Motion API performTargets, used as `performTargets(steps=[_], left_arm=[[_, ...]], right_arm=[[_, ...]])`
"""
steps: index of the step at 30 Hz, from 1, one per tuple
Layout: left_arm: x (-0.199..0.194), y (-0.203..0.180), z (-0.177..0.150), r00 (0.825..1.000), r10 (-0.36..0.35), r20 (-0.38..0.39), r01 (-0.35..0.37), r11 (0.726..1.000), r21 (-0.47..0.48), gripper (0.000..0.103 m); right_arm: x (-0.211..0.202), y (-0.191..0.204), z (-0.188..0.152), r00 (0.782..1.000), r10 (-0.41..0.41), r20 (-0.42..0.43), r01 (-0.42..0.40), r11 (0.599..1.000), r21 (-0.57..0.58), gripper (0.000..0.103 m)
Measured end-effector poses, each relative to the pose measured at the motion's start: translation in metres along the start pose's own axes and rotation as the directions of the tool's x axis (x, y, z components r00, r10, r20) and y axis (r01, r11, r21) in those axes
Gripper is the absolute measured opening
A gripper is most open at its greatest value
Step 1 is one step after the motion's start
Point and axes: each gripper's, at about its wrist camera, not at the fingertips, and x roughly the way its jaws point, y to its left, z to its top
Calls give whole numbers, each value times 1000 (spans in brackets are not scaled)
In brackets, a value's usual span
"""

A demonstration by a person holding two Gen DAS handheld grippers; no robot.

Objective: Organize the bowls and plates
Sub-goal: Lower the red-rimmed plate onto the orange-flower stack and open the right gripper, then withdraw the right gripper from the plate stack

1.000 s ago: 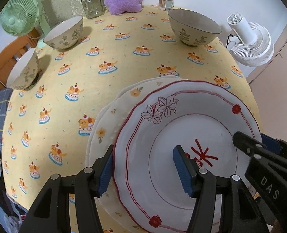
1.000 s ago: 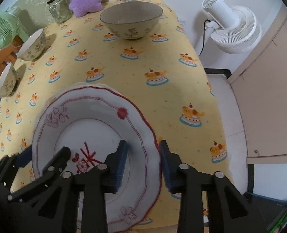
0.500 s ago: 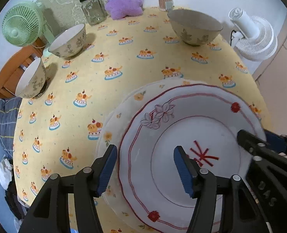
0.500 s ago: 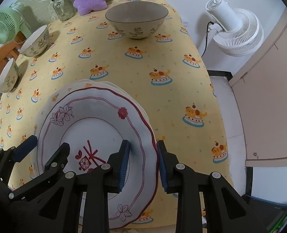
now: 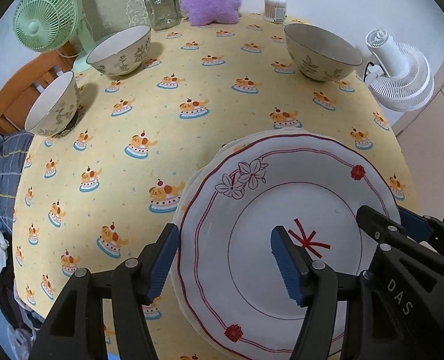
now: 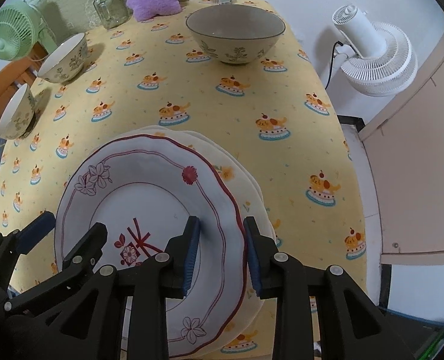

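Table: a yellow cloth with a cake-and-dog print is covering it, and all the dishes are sitting on it.
Plate stack: cream plates are lying at the near edge of the table, their rims peeking out from under the top plate.
Red-rimmed plate: it is sitting on top of the stack, white with flower marks and a red line around its well.
Large bowl: it is standing upright at the far right of the table, well apart from the plates.
Two smaller bowls: one is sitting near the green fan, the other is resting at the left edge.
Left gripper: its jaws have just been opening and are straddling the plate's left rim without pressing it.
Right gripper: its jaws are bracketing the plate's right rim narrowly; whether the pads are pressing cannot be told.
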Motion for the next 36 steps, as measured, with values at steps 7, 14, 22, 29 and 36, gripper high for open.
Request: performTargets(steps=[7, 14, 22, 29, 36], left_arm=[[1, 1, -4, 1000, -11, -14, 10, 999, -33, 71], [-7, 8, -9, 1000, 12, -3, -12, 997, -79, 77], [-23, 38, -11, 999, 7, 40, -2, 993, -117, 86], [-38, 86, -8, 997, -7, 83, 16, 994, -107, 93], [-53, 146, -7, 993, -6, 121, 17, 996, -89, 96]], right_arm=[[0, -2, -2, 1000, -30, -5, 30, 999, -29, 37], [-1, -12, -5, 1000, -7, -7, 7, 1000, -5, 59], [-19, 5, -4, 999, 0, 51, 1, 1000, -1, 68], [-39, 45, -3, 995, -4, 102, 3, 1000, 18, 75], [-61, 101, -2, 985, 6, 172, -14, 999, 42, 79]])
